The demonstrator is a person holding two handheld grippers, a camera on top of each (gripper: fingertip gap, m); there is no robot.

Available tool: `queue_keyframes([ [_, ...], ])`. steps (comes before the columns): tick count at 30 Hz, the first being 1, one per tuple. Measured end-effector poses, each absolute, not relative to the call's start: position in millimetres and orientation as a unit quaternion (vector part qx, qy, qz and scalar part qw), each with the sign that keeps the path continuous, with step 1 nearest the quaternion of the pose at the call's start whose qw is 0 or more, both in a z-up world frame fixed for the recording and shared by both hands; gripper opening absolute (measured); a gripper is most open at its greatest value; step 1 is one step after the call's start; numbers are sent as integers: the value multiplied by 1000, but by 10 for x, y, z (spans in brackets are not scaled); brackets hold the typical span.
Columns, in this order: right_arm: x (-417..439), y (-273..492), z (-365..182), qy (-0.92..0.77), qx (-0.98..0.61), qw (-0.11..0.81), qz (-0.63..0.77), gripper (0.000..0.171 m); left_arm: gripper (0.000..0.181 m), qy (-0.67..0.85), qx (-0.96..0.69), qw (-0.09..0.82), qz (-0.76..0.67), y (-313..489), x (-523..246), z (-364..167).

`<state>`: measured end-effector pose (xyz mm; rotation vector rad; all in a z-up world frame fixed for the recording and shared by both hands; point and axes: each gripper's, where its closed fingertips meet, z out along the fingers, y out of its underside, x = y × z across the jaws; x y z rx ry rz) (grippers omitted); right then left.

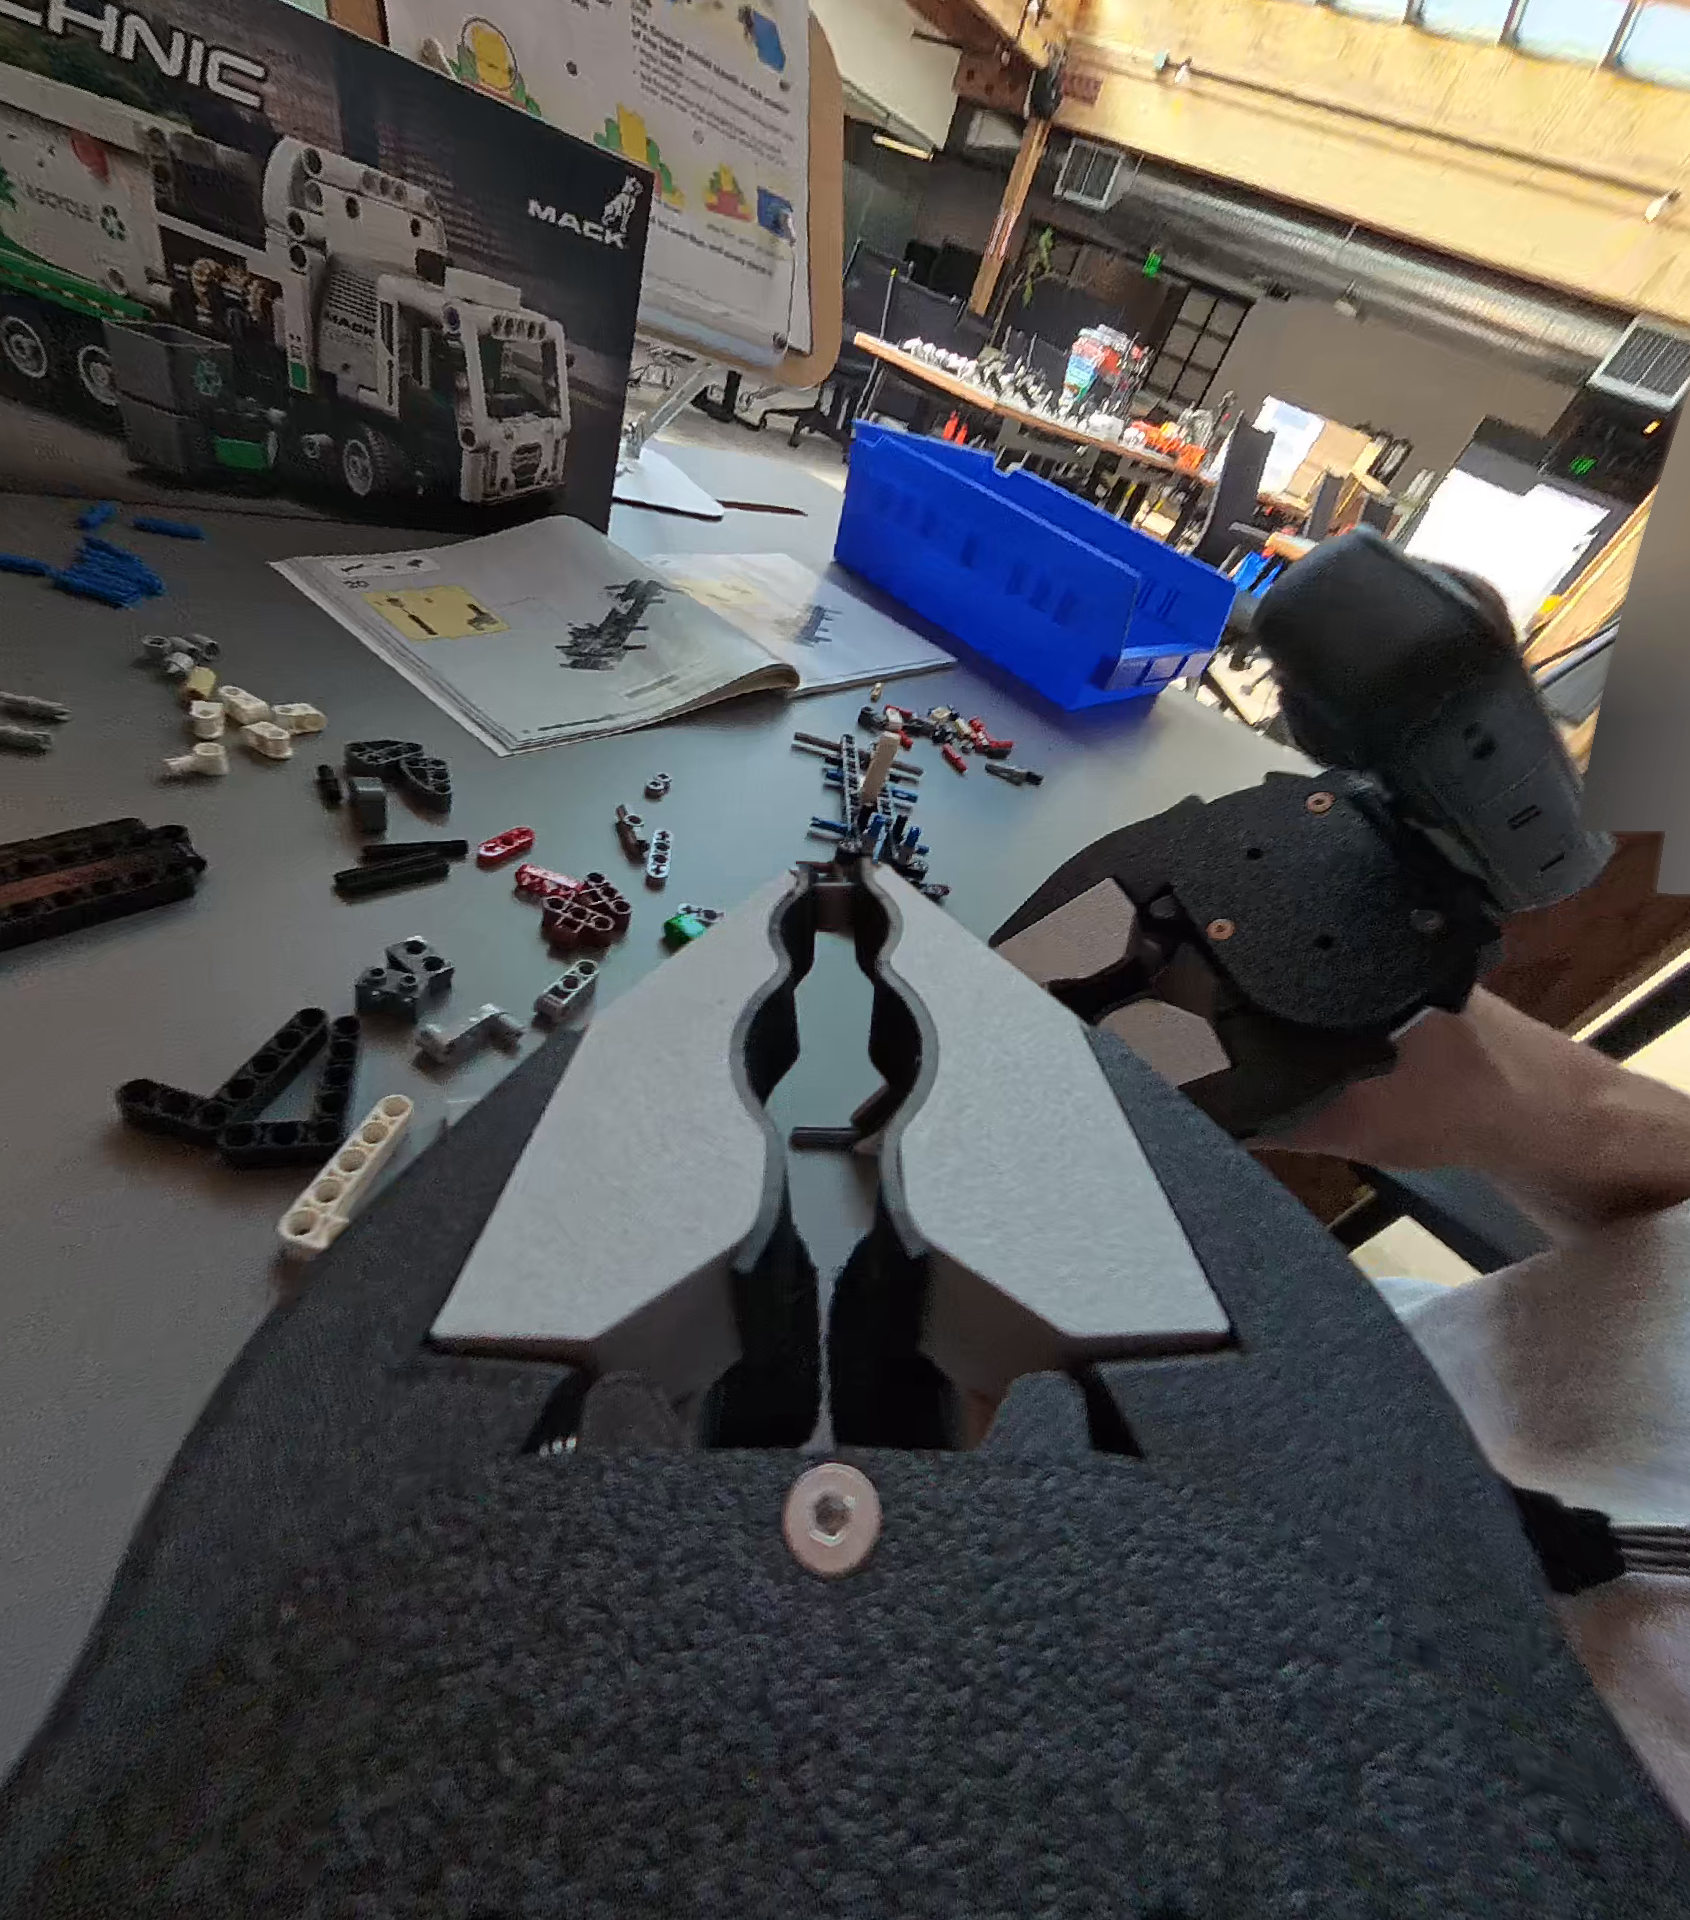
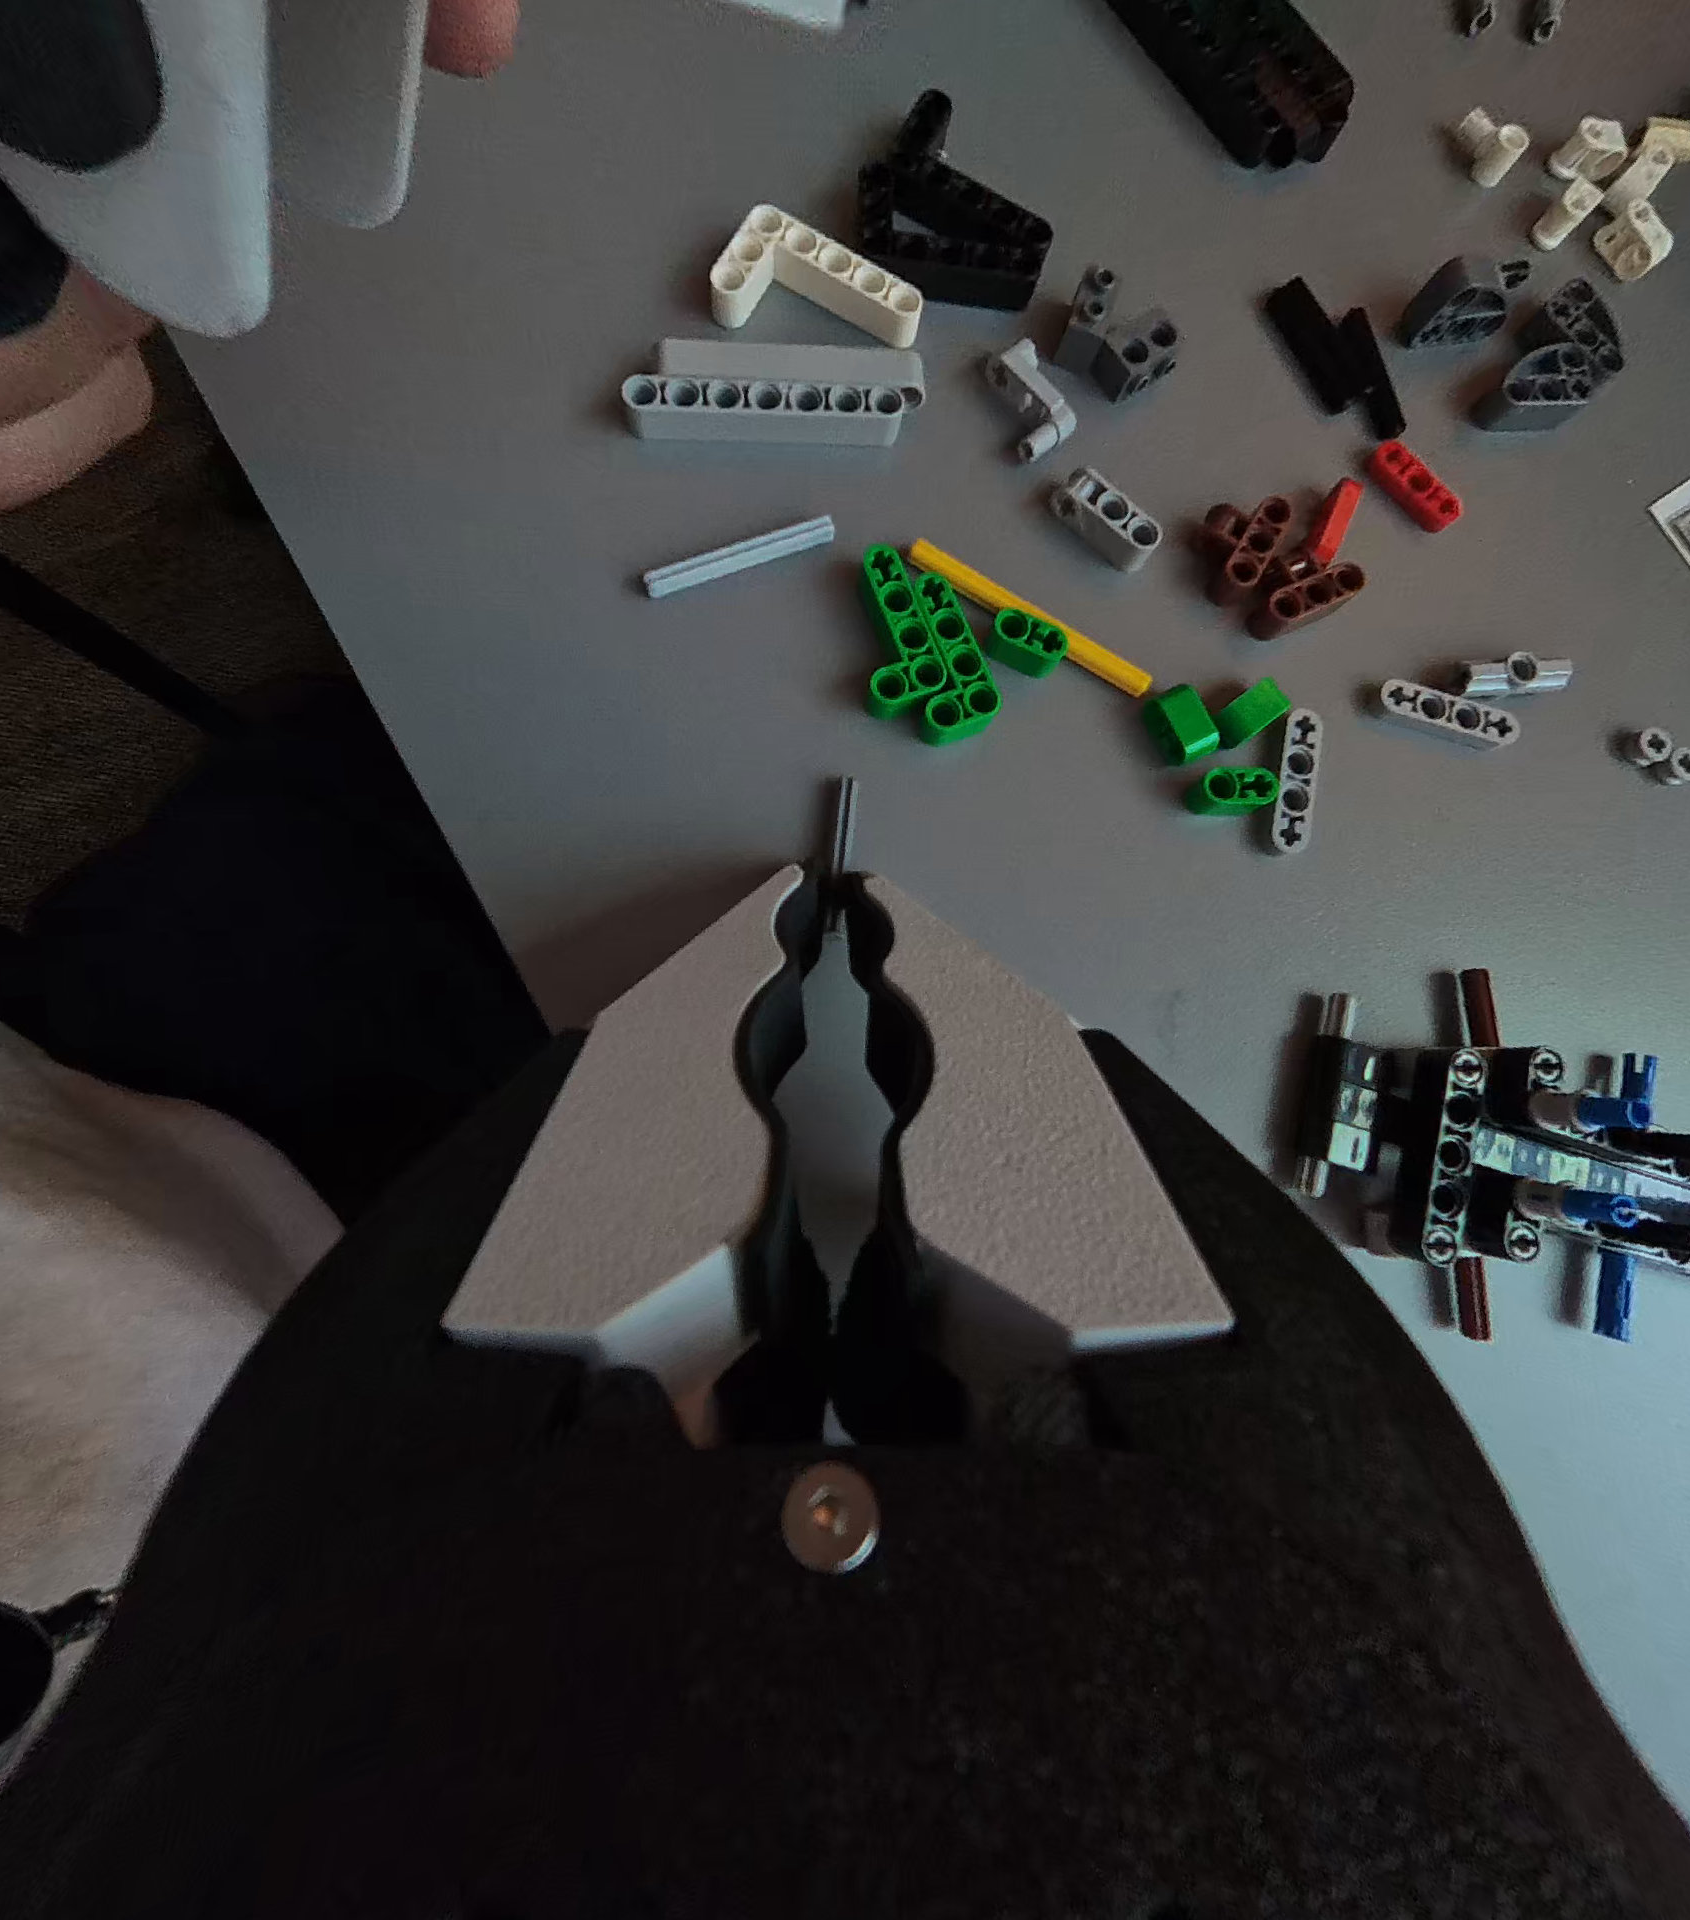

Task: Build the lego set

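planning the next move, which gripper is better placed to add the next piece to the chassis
Right. The right gripper has its jaws shut on a dark grey axle, near the chassis assembly. The left gripper holds that assembly's end.

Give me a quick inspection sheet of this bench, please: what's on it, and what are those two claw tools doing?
Surface: grey table, bare between the parts.
Job's things: part-built frame; open instruction booklet; set box standing at the back.
Clutter: loose pieces in groups, among them green beams, a yellow axle, a white angled beam and blue pins; blue bin.
Grippers: left gripper shut at the frame's near end, grip unclear; right gripper shut on a thin grey axle.
Cables: short black bundle beside the left gripper.
Surroundings: workshop with benches behind; person's forearm.
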<state>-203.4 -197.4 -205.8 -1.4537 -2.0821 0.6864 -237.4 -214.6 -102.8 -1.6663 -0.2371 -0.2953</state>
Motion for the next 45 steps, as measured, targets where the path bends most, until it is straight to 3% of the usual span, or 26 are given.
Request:
queue_keyframes([
  [1,-2040,-1966,-2058,-766,-533,251,258,1,4,-113,-726,663,-143,-2138,-2367,-999],
  [5,-2091,-1896,-1872,-726,-522,298,333,0,3,-116,-696,692,-153,-2059,-2351,-881],
  [10,-2143,-1991,-960,-603,-444,352,561,0,4,-150,-609,738,-248,-1880,-2320,-559],
  [15,-2252,-1879,-631,-557,-453,351,601,0,4,-205,-533,746,-343,-1662,-2418,-402],
  [29,-2345,-1562,-527,-420,-481,273,720,0,4,-200,-528,753,-338,-1320,-2417,-317],
  [45,-2223,-1520,-536,-444,-443,302,718,0,4,-166,-538,757,-332,-1239,-2249,-279],
])
